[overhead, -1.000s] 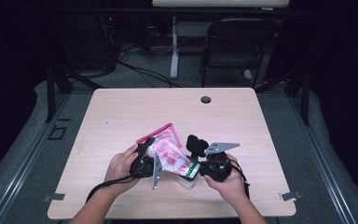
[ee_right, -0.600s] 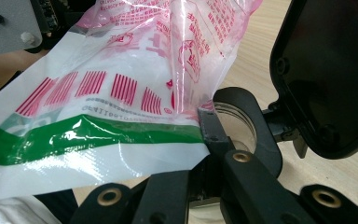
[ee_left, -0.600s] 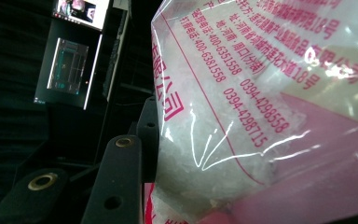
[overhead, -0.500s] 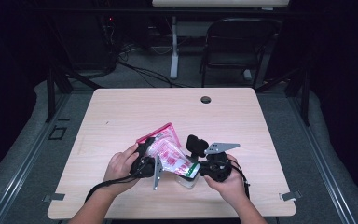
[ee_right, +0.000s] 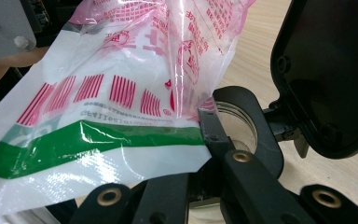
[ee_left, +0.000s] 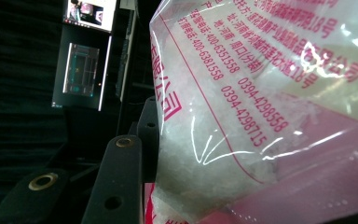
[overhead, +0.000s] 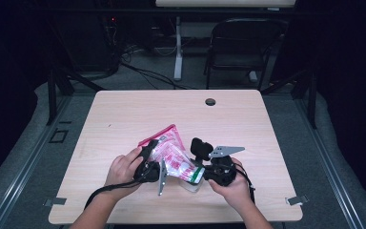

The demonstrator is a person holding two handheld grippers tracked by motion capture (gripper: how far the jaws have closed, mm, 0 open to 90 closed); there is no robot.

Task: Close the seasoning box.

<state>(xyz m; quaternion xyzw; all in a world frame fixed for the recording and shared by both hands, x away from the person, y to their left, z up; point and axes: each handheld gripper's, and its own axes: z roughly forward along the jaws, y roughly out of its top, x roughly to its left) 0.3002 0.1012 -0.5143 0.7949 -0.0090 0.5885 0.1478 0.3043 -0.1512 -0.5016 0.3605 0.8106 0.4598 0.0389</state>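
Both tongs meet at one clear plastic bag (overhead: 174,157) printed in pink and green, at the near edge of the worktop (overhead: 124,119). Right tongs (overhead: 198,175) are pressed together on the bag's green-banded bottom edge; the right gripper view shows that edge (ee_right: 121,140) pinched at the jaw tips. Left tongs (overhead: 151,155) stand partly spread with the bag's upper end between them; in the left gripper view the film (ee_left: 261,116) lies against the one visible jaw, and whether the pads press on it cannot be told. White granular contents show through the film there.

Left hand (overhead: 122,169) and right hand (overhead: 232,187) come in from the near edge, each wrapped round its gripper body. A grey three-cornered plate (overhead: 226,151) tops the right gripper; another (overhead: 161,176) hangs edge-on below the left one.

Under the bag's lower end sits a clear round container (ee_right: 235,126); a black lid-like part (ee_right: 326,70) stands just beside it in the right gripper view.

Farther out, the worktop carries a round cable hole (overhead: 210,102) near its far edge. Beyond the worktop stands a dark chair (overhead: 240,47) on the floor, with cables (overhead: 143,71) trailing to its left.
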